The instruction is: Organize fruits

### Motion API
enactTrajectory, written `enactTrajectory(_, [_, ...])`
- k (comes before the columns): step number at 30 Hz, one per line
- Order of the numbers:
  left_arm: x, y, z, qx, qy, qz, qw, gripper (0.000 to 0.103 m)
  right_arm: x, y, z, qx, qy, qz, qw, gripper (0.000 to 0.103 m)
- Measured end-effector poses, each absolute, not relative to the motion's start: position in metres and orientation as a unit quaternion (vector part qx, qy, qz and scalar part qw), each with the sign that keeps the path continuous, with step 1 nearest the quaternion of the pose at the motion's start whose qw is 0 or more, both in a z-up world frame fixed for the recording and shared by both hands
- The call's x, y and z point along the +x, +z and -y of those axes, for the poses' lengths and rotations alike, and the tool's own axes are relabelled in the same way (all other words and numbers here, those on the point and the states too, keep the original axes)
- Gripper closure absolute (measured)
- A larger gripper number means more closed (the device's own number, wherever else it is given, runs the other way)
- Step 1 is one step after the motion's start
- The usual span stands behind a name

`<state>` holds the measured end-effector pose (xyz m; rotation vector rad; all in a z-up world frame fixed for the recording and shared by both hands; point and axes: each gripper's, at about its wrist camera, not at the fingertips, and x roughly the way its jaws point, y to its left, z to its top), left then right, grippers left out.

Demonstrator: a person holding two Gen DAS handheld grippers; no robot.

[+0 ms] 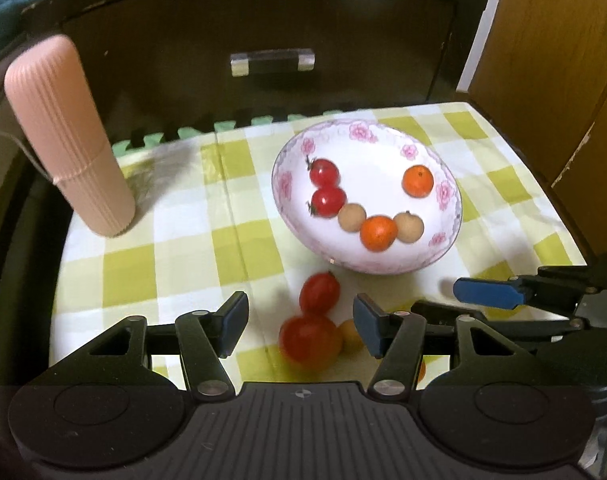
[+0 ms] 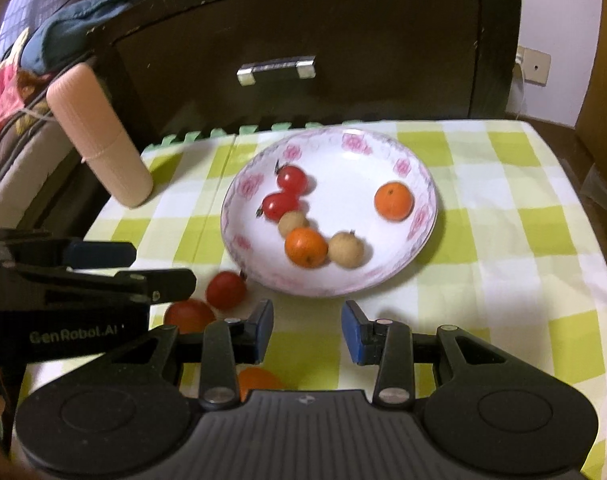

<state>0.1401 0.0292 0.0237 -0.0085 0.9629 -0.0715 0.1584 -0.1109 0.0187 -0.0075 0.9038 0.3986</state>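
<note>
Through the left wrist camera, the left gripper (image 1: 301,326) is hanging over the checked tablecloth (image 1: 175,256) with its jaws standing apart, nothing pressed between them. Three loose fruits are sitting in and just beyond the gap: a large red tomato (image 1: 308,341) between the fingers, a smaller red tomato (image 1: 319,293) just ahead of it, and a yellowish fruit (image 1: 351,336) touching the large one beside the right finger. Farther ahead, the flowered bowl (image 1: 449,216) is holding two red tomatoes, two oranges and two tan fruits. A pink ribbed case (image 1: 69,140) is leaning well off to the left. The right gripper (image 1: 487,294) is reaching in from the right.

Through the right wrist camera, the right gripper (image 2: 308,334) is also hovering with its jaws apart and empty, bare cloth (image 2: 503,240) between them. The bowl (image 2: 429,216) is lying straight ahead. To the left, two red tomatoes (image 2: 225,290) (image 2: 189,316) are resting beside the left gripper's arm (image 2: 63,304), and an orange fruit (image 2: 259,382) is peeking out beneath the left finger.
</note>
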Motion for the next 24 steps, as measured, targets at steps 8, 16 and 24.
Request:
enactTrajectory(8, [0.133,0.019,-0.038,-0.014,-0.027,-0.475,0.879,0.034,0.145,0.005,0.103,-0.028,0.212,-0.454,0.865,0.067])
enactTrajectory(16, [0.138,0.01,-0.04,-0.023,-0.027,-0.487,0.873,0.033,0.143,-0.008,0.089,-0.044,0.236,-0.465,0.852,0.065])
enactTrajectory(24, [0.145,-0.001,-0.038,-0.025,-0.03,-0.5,0.865,0.033,0.138,-0.02,0.075,-0.065,0.254,-0.48,0.838,0.066])
